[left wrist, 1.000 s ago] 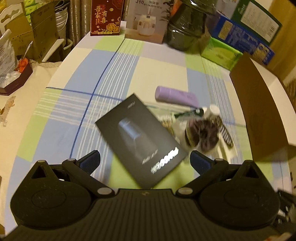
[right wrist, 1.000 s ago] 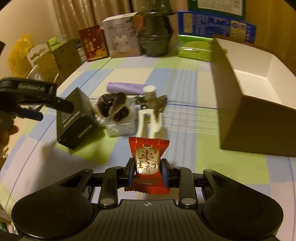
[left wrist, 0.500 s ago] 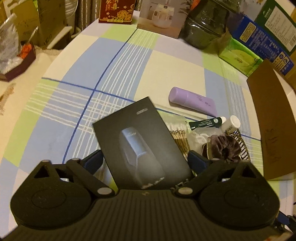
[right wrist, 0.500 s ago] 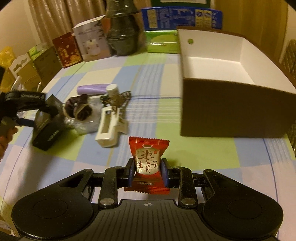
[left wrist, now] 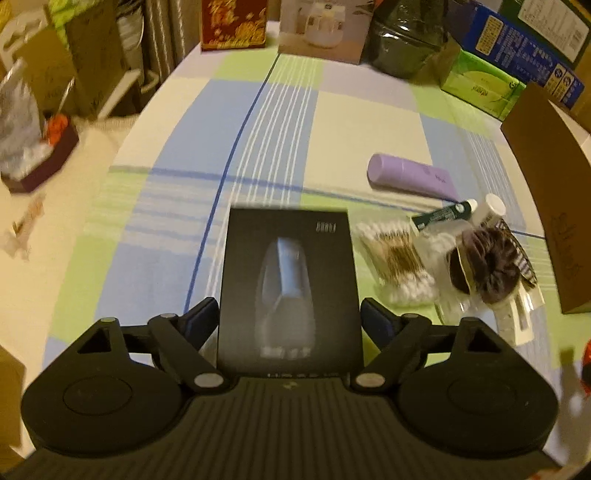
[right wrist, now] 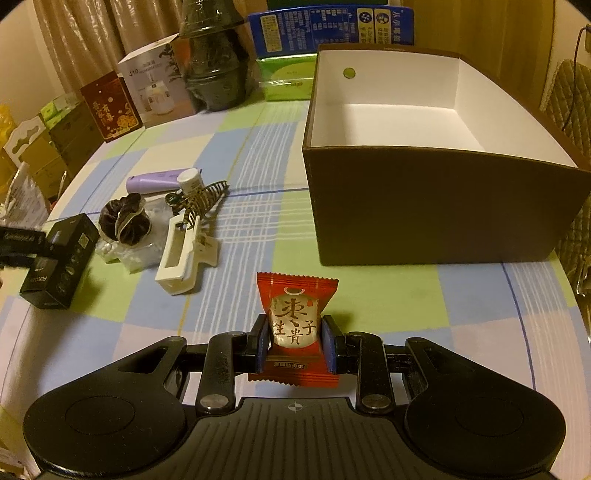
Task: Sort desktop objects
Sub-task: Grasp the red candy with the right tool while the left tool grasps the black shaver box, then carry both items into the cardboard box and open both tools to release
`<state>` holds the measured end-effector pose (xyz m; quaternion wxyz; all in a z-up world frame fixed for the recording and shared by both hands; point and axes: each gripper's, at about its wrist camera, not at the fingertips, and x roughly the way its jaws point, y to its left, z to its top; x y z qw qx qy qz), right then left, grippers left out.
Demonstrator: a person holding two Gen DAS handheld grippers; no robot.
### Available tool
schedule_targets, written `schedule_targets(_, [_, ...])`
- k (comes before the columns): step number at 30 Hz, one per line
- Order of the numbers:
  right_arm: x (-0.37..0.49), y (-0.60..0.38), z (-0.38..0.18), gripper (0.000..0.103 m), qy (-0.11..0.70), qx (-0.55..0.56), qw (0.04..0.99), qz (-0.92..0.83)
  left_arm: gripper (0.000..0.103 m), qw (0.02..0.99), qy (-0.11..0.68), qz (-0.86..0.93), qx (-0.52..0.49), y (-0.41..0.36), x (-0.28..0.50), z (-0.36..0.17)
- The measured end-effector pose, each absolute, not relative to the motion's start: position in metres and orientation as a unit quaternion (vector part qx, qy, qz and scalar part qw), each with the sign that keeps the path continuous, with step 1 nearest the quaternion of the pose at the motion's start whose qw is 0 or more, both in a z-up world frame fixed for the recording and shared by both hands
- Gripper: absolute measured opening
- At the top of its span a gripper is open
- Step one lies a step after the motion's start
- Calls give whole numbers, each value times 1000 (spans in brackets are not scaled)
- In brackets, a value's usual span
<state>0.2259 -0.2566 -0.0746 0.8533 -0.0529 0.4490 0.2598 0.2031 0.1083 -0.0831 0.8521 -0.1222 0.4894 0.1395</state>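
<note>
My left gripper (left wrist: pixel 289 321) has its fingers on both sides of a black product box (left wrist: pixel 289 280), which is raised off the checked tablecloth; the box also shows in the right wrist view (right wrist: pixel 59 262), held at the far left. My right gripper (right wrist: pixel 295 338) is shut on a red candy packet (right wrist: pixel 295 325) and holds it above the table, in front of the open brown box (right wrist: pixel 424 206) with a white inside. A purple tube (left wrist: pixel 410 177), cotton swabs (left wrist: pixel 395 258), a dark scrunchie (left wrist: pixel 484 266), a white clip (right wrist: pixel 184 254) and a claw clip (right wrist: pixel 201 199) lie between.
Cartons, a dark wrapped bottle (right wrist: pixel 214 62), a green tissue pack (right wrist: pixel 286 81) and a blue box (right wrist: pixel 328 26) line the table's far edge. A small white bottle (right wrist: pixel 190 181) and a green tube (left wrist: pixel 443 218) lie by the purple tube. The table's left edge (left wrist: pixel 122 147) drops to cluttered boxes.
My left gripper has closed in around the black box and squared it up, lifting it. My right gripper has carried the candy packet rightward, toward the open brown box.
</note>
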Motion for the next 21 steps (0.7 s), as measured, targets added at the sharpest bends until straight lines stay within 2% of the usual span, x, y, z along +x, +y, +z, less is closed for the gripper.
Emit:
schedule_targets(6, [226, -265, -72, 27, 447, -48, 854, 261, 77, 847, 504, 149, -80, 103, 224, -92])
schedule_targets(13, [235, -288, -60, 27, 440, -28, 859, 259, 76, 853, 500, 131, -76, 93, 204, -93])
schedule_targets(21, [244, -317, -37, 27, 424, -20, 865, 268, 76, 871, 470, 116, -80, 72, 171, -58])
